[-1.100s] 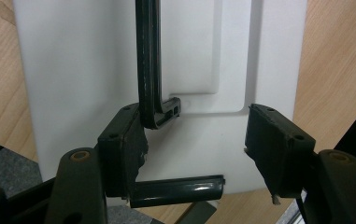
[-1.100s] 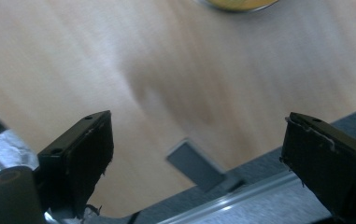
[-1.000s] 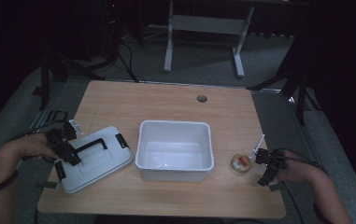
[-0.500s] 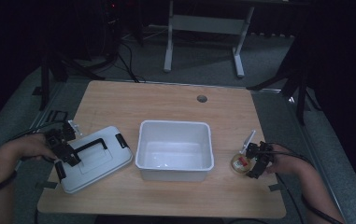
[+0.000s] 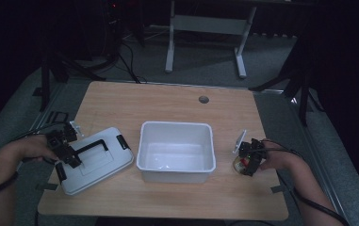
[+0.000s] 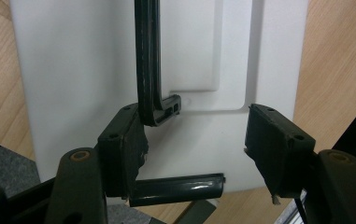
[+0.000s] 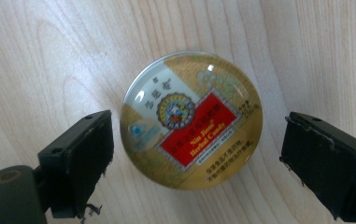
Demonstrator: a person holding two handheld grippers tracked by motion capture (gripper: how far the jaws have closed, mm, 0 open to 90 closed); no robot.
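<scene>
A round gold candy tin (image 7: 192,119) with a red label lies flat on the wooden table (image 5: 167,101), right of a white empty bin (image 5: 177,150). My right gripper (image 7: 194,161) hovers over the tin, open, one jaw on each side, neither touching it; in the high view this gripper (image 5: 248,157) covers most of the tin. A white lid (image 5: 94,160) with a black handle (image 6: 148,60) lies left of the bin. My left gripper (image 6: 192,154) is open above the lid's near end, its left jaw close to the handle's foot; in the high view it (image 5: 64,148) sits over the lid's left edge.
A black latch (image 6: 175,189) shows at the lid's near edge. A round cable hole (image 5: 204,99) is at the table's back. Table legs and stands (image 5: 205,37) rise on the dark floor behind.
My right gripper has moved left from the table's right edge to stand over the candy tin. The left gripper has barely moved.
</scene>
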